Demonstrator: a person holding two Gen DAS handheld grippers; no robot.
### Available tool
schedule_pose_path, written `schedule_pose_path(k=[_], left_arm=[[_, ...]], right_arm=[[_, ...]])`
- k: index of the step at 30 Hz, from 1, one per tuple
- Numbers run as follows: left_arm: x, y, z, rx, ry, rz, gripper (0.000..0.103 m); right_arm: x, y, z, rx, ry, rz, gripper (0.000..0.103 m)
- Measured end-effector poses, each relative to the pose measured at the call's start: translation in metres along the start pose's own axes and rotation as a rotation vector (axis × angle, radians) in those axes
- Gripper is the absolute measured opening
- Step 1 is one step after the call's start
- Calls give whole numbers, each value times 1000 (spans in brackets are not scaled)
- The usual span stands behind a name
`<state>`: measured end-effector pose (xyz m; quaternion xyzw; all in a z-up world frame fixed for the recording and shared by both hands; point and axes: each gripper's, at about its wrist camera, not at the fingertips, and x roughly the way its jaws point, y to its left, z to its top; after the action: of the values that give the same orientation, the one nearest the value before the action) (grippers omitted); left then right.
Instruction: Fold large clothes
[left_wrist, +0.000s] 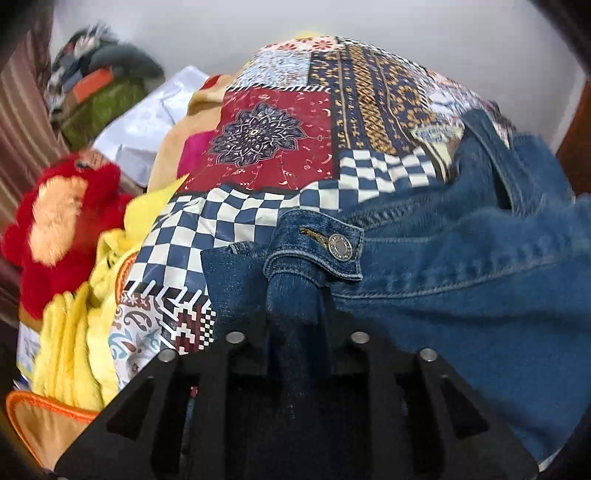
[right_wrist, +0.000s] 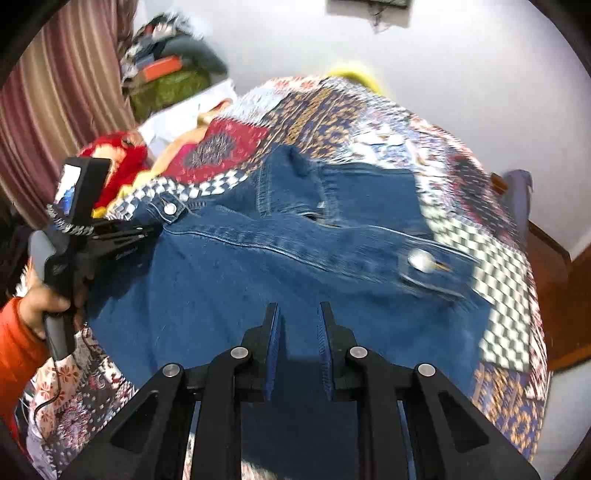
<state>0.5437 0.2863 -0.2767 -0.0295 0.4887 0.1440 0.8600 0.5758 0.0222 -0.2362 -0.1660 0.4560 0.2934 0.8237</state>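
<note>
A blue denim jacket (right_wrist: 295, 266) lies spread on a patchwork bedsheet (right_wrist: 351, 107). In the left wrist view the jacket (left_wrist: 461, 266) fills the right side, and a fold of its denim beside a buttoned cuff (left_wrist: 317, 247) runs between the fingers of my left gripper (left_wrist: 295, 325), which is shut on it. The left gripper also shows in the right wrist view (right_wrist: 147, 232), at the jacket's left corner. My right gripper (right_wrist: 299, 314) hovers over the jacket's near part, its jaws a little apart with nothing between them.
A red plush toy (left_wrist: 59, 225) and yellow cloth (left_wrist: 85, 332) lie at the bed's left. A pile of clothes and a green bag (right_wrist: 170, 85) stand at the back by a striped curtain (right_wrist: 70, 92). A wooden bed edge (right_wrist: 554, 295) is at the right.
</note>
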Motion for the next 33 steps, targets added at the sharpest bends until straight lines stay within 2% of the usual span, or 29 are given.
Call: schedule_pose_path(k=[2, 5, 6, 7, 9, 10, 12, 14, 15, 17, 18, 21, 23, 28, 31, 33], left_arm=[[0, -2, -3, 36, -2, 12, 30], [3, 4, -4, 35, 14, -9, 34], [4, 7, -3, 23, 20, -22, 36], [4, 9, -3, 13, 24, -32, 36], [4, 9, -3, 2, 32, -41, 39], [3, 8, -4, 3, 33, -43, 40], [1, 5, -5, 26, 25, -39, 45], [-7, 2, -8, 76, 2, -4, 51], [-11, 1, -10, 103, -7, 15, 52], [-22, 3, -10, 139, -13, 54, 52], [-30, 7, -9, 134, -13, 59, 52], [-65, 20, -2, 76, -41, -25, 52], [-86, 24, 1, 43, -73, -63, 57], [-119, 4, -4, 32, -133, -177, 71], [-113, -26, -21, 81, -87, -257, 72], [-101, -42, -36, 116, -48, -262, 72]], right_arm=[[28, 4, 3, -29, 49, -78, 15], [46, -13, -1, -26, 36, -69, 15], [45, -19, -3, -19, 36, -115, 16], [48, -28, -5, -22, 47, -248, 16], [59, -49, -16, -54, 88, -404, 17], [62, -61, -22, -54, 108, -409, 17], [55, -89, -34, 12, 109, -315, 17], [45, -101, -37, 54, 105, -290, 18], [41, -103, -38, 46, 108, -367, 36], [33, -104, -40, 18, 89, -446, 59], [25, -106, -41, 16, 71, -465, 59], [-10, -100, -44, 21, -18, -469, 59], [-33, -83, -41, -8, -80, -428, 59], [-60, -17, -32, -65, -139, -179, 60], [-43, 8, -34, -50, -84, -50, 60], [-17, 15, -38, -33, -11, -5, 60]])
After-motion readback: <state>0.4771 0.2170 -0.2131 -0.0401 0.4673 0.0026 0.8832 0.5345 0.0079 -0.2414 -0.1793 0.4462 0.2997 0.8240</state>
